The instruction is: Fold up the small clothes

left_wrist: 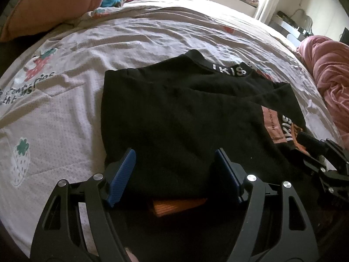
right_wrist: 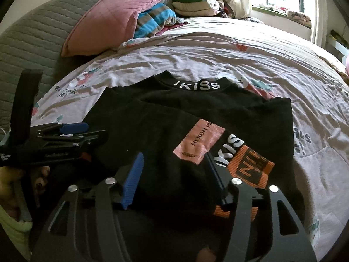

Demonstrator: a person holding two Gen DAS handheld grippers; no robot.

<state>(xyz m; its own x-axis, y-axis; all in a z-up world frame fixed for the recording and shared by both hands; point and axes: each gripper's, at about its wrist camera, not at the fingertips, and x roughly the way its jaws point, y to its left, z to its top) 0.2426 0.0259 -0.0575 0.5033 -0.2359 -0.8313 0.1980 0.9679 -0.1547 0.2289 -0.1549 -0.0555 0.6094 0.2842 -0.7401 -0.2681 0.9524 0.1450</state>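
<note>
A black top (left_wrist: 178, 113) with a white-lettered collar, a pink patch and an orange cuff lies on the bed, sleeves folded across its body. It also shows in the right wrist view (right_wrist: 174, 120). My left gripper (left_wrist: 175, 170) is open, its blue fingers spread over the near hem at the garment's left side. My right gripper (right_wrist: 174, 174) is open over the near hem at the right, beside the orange cuff (right_wrist: 250, 168). In the left wrist view the right gripper (left_wrist: 314, 152) shows at the right edge. The left gripper (right_wrist: 74, 128) shows at the left of the right wrist view.
The bed sheet (left_wrist: 76, 100) is white with strawberry prints. A pink pillow (right_wrist: 109, 19) and a striped blanket (right_wrist: 152, 19) lie at the head. Folded clothes (right_wrist: 194, 2) are stacked behind. A pink blanket (left_wrist: 331, 76) lies at the right edge.
</note>
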